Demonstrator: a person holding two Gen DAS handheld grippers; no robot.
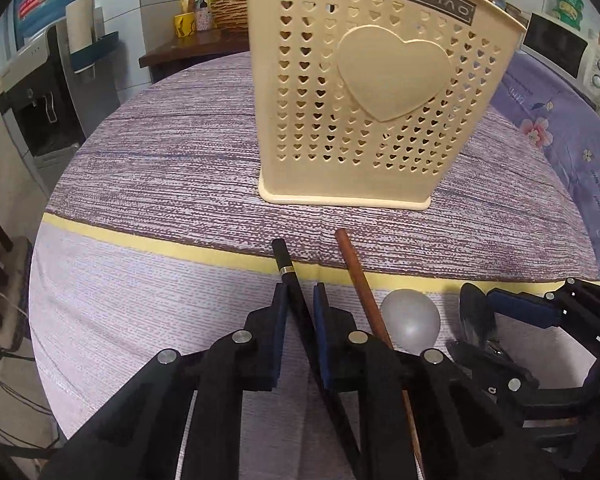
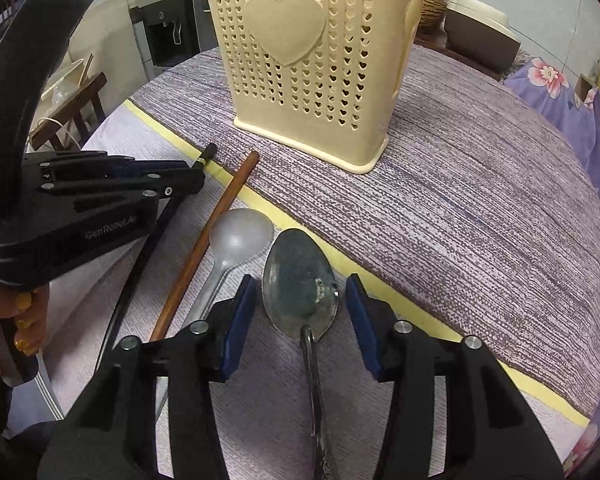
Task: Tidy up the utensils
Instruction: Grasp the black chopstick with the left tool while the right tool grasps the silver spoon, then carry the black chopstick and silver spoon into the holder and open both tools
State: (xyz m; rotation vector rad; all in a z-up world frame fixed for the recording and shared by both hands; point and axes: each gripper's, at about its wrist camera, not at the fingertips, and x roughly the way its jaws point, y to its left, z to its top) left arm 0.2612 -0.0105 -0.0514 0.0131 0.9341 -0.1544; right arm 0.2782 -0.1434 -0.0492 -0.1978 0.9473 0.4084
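A cream perforated utensil holder (image 1: 380, 92) (image 2: 300, 60) with a raised heart stands upright on the table beyond both grippers. My left gripper (image 1: 300, 292) (image 2: 188, 168) is shut on a black chopstick (image 1: 286, 264) whose tip pokes out ahead of the pads. Beside it lie a brown wooden chopstick (image 1: 356, 276) (image 2: 220, 208) and a pale grey spoon (image 1: 410, 320) (image 2: 240, 232). My right gripper (image 2: 300, 280) (image 1: 496, 332) stands open around the bowl of a tarnished metal spoon (image 2: 300, 284), pads clear of it on both sides.
The table wears a purple striped cloth (image 2: 460, 200) with a yellow band (image 1: 140, 240). A water dispenser (image 1: 40, 100) and a wooden chair (image 2: 72, 108) stand off the left edge, a microwave (image 1: 552, 48) at the far right. A person's hand (image 2: 24, 320) holds the left gripper.
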